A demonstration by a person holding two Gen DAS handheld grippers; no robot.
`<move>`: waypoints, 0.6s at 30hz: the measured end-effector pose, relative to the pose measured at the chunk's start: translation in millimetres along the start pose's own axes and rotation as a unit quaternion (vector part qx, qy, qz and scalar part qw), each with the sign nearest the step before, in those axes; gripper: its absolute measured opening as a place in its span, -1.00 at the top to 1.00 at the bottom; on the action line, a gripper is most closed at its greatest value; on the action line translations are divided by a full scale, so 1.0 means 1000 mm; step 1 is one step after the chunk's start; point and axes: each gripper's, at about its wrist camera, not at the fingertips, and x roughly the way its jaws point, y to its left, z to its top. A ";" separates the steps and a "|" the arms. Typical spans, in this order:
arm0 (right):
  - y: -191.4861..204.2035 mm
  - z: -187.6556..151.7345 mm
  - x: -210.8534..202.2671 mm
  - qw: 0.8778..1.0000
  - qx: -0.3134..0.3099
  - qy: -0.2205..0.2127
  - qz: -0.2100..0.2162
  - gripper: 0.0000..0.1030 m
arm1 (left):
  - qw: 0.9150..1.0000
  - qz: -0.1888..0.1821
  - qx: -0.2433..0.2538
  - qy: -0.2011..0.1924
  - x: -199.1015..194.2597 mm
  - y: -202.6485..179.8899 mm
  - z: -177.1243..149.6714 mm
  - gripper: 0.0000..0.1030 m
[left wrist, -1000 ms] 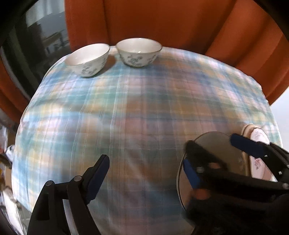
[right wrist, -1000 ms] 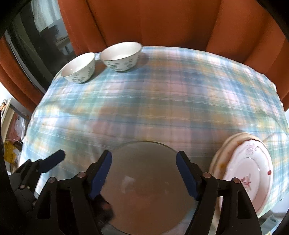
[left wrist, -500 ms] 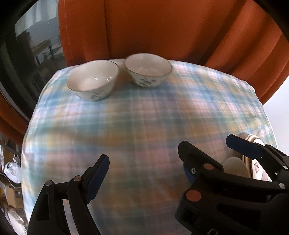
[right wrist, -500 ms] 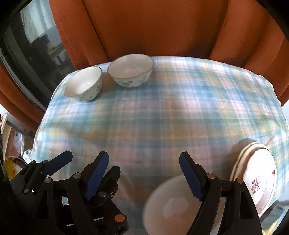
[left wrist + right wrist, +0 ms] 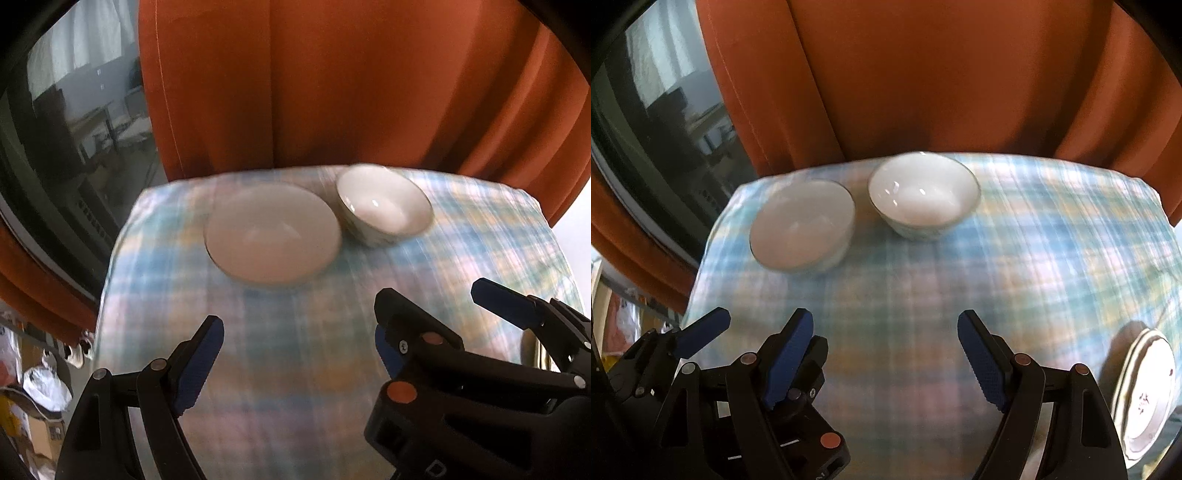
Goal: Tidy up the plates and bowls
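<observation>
Both grippers have advanced across the table since the earlier frames: the two white bowls now loom larger at frame centre, and the bowl formerly between the right jaws is out of view. Left gripper [image 5: 295, 362]: jaws wide apart, nothing between them, blue pads over bare cloth in the lower part of the left wrist view. Right gripper [image 5: 886, 362]: jaws spread wide, empty, lower centre of the right wrist view. Left bowl [image 5: 803, 230]: white, upright, blurred, upper left of centre on the plaid tablecloth [image 5: 1015, 258]. Right bowl [image 5: 923, 195]: white with faint blue pattern, upright, just beside the first, apart from it. Stacked plates [image 5: 1145, 398]: white with red floral motif, lower right edge of the right wrist view, well apart from the bowls. Orange curtain [image 5: 942, 74]: fills the upper frame behind the table. Dark window [image 5: 657, 122]: upper left.
</observation>
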 end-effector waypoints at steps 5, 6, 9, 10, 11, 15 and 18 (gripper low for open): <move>0.015 0.025 0.015 1.000 0.008 -0.015 -0.002 -0.62 | 1.000 0.012 -0.006 -0.006 0.014 0.019 0.020 -0.66; 0.017 0.028 0.018 1.000 0.008 -0.016 -0.003 -0.62 | 1.000 0.015 -0.006 -0.007 0.017 0.021 0.023 -0.66; 0.021 0.039 0.032 1.000 0.008 -0.021 -0.007 -0.62 | 0.999 0.032 -0.005 -0.009 0.030 0.027 0.033 -0.66; 0.022 0.042 0.036 1.000 0.008 -0.022 -0.011 -0.62 | 0.999 0.041 -0.008 -0.008 0.035 0.029 0.037 -0.65; 0.022 0.045 0.042 1.000 0.012 -0.021 -0.012 -0.61 | 0.999 0.044 -0.009 -0.008 0.038 0.031 0.039 -0.64; 0.026 0.056 0.063 1.000 0.020 -0.015 0.001 -0.26 | 0.998 0.057 -0.022 0.003 0.059 0.039 0.048 -0.50; 0.032 0.060 0.081 1.000 0.022 0.000 0.017 0.08 | 0.998 0.058 -0.035 0.015 0.073 0.048 0.051 -0.34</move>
